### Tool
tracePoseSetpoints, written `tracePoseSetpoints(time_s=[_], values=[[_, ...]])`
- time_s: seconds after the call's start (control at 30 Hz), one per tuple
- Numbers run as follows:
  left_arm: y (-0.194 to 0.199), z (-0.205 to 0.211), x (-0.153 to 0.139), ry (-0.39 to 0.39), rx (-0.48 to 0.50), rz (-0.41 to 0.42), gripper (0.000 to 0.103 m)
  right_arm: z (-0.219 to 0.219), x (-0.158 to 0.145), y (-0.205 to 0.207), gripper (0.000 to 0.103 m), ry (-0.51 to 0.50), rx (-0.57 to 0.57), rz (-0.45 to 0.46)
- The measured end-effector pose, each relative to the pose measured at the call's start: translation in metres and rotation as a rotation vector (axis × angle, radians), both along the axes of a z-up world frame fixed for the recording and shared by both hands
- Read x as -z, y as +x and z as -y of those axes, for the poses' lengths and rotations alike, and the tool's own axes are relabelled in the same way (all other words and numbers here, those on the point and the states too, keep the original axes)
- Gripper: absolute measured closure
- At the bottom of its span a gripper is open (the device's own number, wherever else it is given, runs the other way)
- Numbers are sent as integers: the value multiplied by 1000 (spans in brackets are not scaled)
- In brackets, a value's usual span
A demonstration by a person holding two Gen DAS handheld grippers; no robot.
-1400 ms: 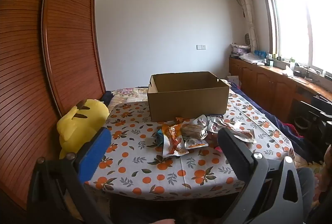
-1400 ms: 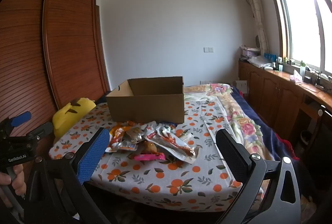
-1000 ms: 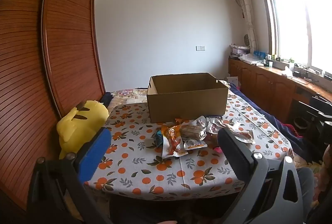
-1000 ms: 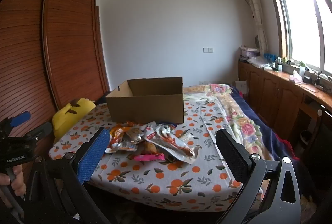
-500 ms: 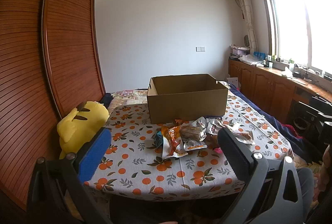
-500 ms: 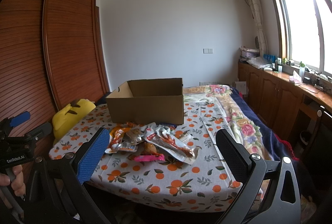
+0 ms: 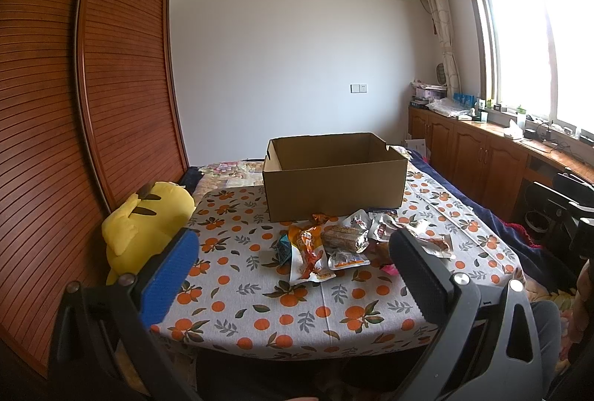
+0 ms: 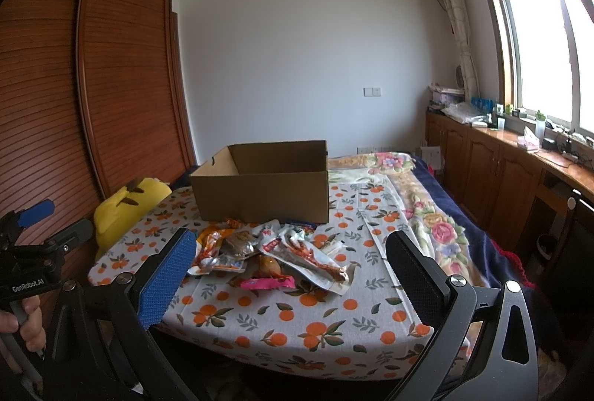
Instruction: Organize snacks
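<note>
1. Left wrist view looks along the left hand-held gripper (image 7: 293,275), its jaws spread wide with nothing between them, a blue pad on one finger and a black pad on the other, held short of the near edge of the desk (image 7: 282,323).
2. Past those fingers, the snack packets (image 7: 334,245) lie in a loose heap on the orange-print cloth, around the middle of the desk and well clear of the fingers.
3. Just behind the heap stands the open cardboard box (image 7: 334,184); from this side its inside looks bare, though the floor of it is hidden.
4. A yellow plush toy (image 7: 144,223) sits at the desk's left edge, against the slatted wooden wardrobe (image 7: 74,104).
5. At the right border of this view a dark part of the right hand-held gripper shows, too cropped to read.
6. Right wrist view looks along the right hand-held gripper (image 8: 291,275), also gaping wide and empty, short of the desk.
7. Only this view shows the left one from outside: a hand (image 8: 22,323) grips its handle at the lower left.
8. It also shows a pink packet (image 8: 267,283) at the near side of the heap, a long clear packet (image 8: 308,258) beside it, and a floral bedspread (image 8: 419,208) right of the cloth.
</note>
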State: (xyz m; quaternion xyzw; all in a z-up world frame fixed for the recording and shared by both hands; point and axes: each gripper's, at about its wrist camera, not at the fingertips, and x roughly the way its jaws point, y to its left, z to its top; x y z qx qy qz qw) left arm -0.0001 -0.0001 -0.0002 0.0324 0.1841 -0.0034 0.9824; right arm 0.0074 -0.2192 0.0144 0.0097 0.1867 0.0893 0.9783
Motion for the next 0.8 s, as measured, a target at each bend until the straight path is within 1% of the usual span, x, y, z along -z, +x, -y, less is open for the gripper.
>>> tracePoseSetpoints(time_s=[0.6,0.63,0.8], values=[[0,0,0,-1,1,1,0,1,1,0,0,1,0,1],[1,3,-4,0,1,1,0,1,1,0,0,1,0,1],[1,4,-4,-1,2,2,0,1,1,1,0,2,-1,0]])
